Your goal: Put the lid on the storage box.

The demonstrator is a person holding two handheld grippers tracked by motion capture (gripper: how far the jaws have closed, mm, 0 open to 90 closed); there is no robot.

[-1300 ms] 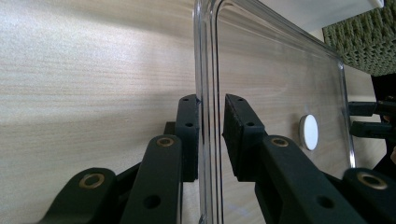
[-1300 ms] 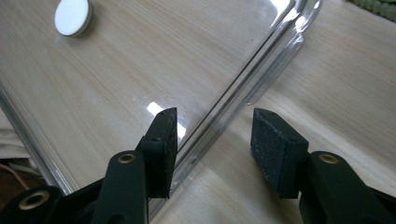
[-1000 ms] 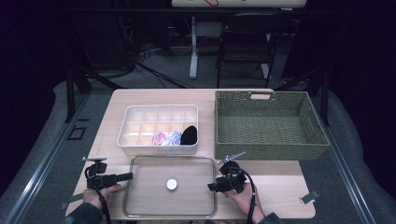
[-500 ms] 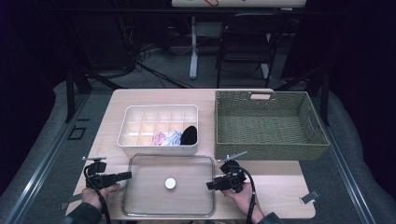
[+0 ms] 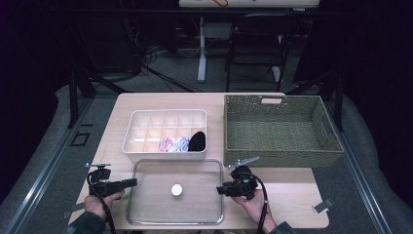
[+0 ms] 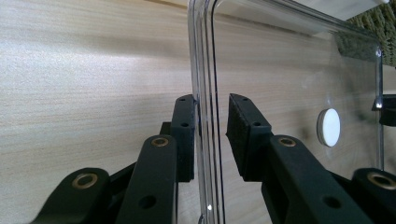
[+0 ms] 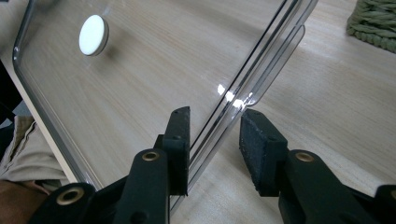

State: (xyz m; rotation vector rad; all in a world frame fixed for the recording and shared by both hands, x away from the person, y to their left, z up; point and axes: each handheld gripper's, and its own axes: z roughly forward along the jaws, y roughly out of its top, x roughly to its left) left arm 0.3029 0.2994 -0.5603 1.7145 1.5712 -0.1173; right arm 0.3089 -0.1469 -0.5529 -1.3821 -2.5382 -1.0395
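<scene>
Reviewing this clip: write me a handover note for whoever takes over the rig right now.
Left claw: open, straddling the clear lid's left edge, jaws just opening slightly.
Right claw: open around the lid's right edge, jaws just closing, not yet pressing.
Lid lies flat on the table, in front of the white divided box.
Done: both claws placed.
Left: grip, lift, probably cover the box.

Divided box (image 5: 165, 134) and basket (image 5: 280, 129) wall the lid's (image 5: 195, 180) far side — flanks open.

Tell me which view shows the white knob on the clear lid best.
The right gripper view: the white knob is large and sharp on the clear lid. The left gripper view shows it side-on; the high view shows a small dot.
</scene>
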